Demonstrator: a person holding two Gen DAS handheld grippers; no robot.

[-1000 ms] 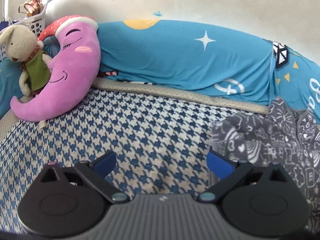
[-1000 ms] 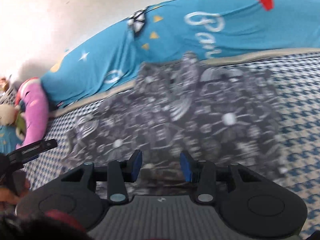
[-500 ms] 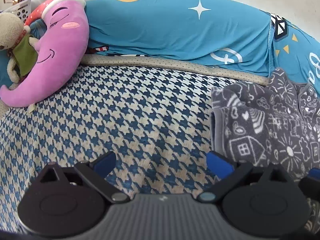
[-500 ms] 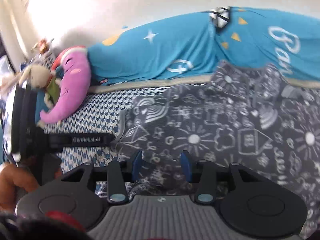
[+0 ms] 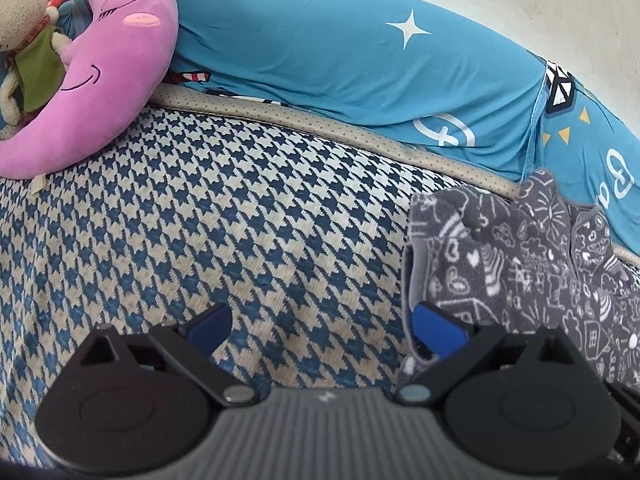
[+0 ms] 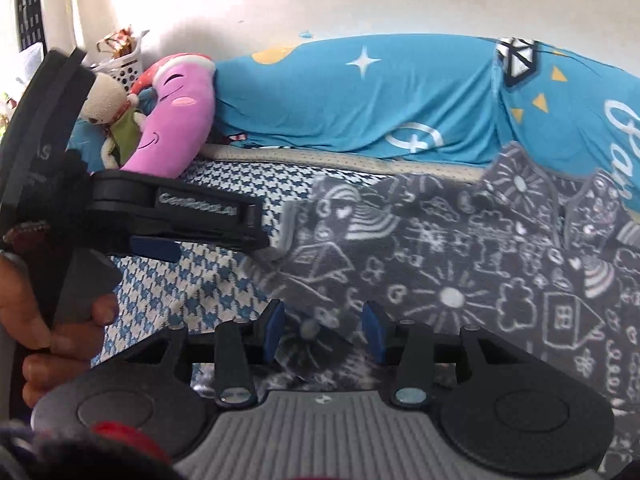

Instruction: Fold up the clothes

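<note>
A grey fleece garment (image 5: 520,272) with white doodles lies crumpled on the right of the houndstooth bedspread (image 5: 240,220). My left gripper (image 5: 323,326) is open wide, and its right pad (image 5: 438,330) touches the garment's left hem. In the right wrist view the garment (image 6: 460,264) fills the middle and right. My right gripper (image 6: 322,332) is shut on a bunched fold of its near edge. The left gripper (image 6: 262,232) shows side-on there, held by a hand (image 6: 48,320), its tips at the garment's left edge.
A blue printed quilt (image 5: 360,64) runs along the wall at the back. A pink moon plush (image 5: 112,68) and a bear plush (image 5: 28,52) sit at the back left, with a white basket (image 6: 124,64) behind them. Bare bedspread lies left of the garment.
My left gripper has moved down and right until its right pad reached the garment's left hem. The right wrist view swung left, bringing the left gripper close.
</note>
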